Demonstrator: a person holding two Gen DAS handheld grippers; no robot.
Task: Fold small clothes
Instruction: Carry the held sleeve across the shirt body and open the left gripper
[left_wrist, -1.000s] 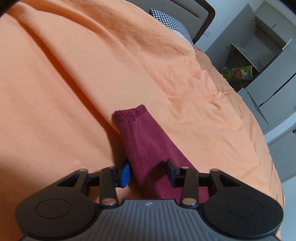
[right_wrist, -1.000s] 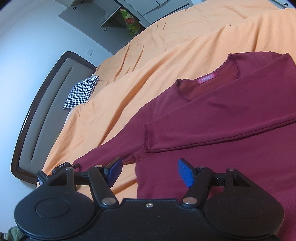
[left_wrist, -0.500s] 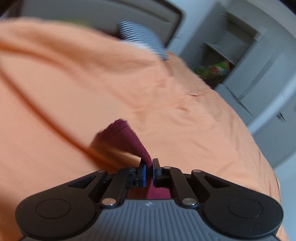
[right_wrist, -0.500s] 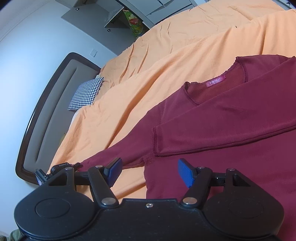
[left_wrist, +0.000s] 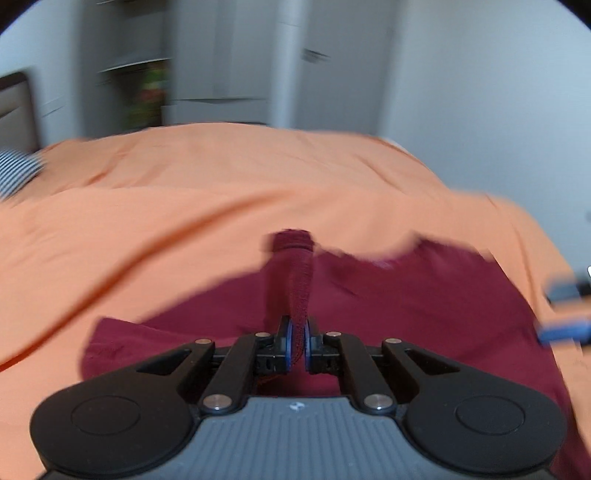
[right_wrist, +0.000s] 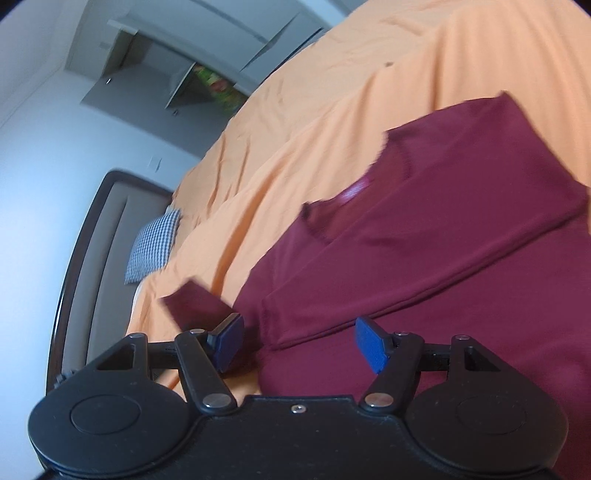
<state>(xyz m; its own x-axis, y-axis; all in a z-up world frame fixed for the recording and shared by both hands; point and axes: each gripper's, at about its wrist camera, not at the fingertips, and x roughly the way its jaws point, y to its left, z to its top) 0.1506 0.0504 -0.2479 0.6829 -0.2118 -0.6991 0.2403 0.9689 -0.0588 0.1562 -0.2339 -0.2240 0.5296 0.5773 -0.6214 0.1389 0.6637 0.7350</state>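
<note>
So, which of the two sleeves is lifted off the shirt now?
The sleeve pinched in the left hand-held gripper; its cuff stands up. The other sleeve lies flat, folded across the chest.

**A:** Is there any writing, brand name or number to read in either view?

**B:** Nothing legible. The maroon sweater (right_wrist: 461, 236) has a small pink neck label (right_wrist: 354, 190) sewn inside the collar, but in the right wrist view it is a blurred smear with no letters to make out. In the left wrist view the same label is only a pale pink streak.

**A:** Anything on the tools themselves?

**B:** The left tool (left_wrist: 296, 343) carries a tiny pale mark (left_wrist: 296, 405) at the centre of its ribbed grey body, too small to read. A colourful package (right_wrist: 218, 88) sits in the grey cabinet, and its printing is unreadable.
</note>
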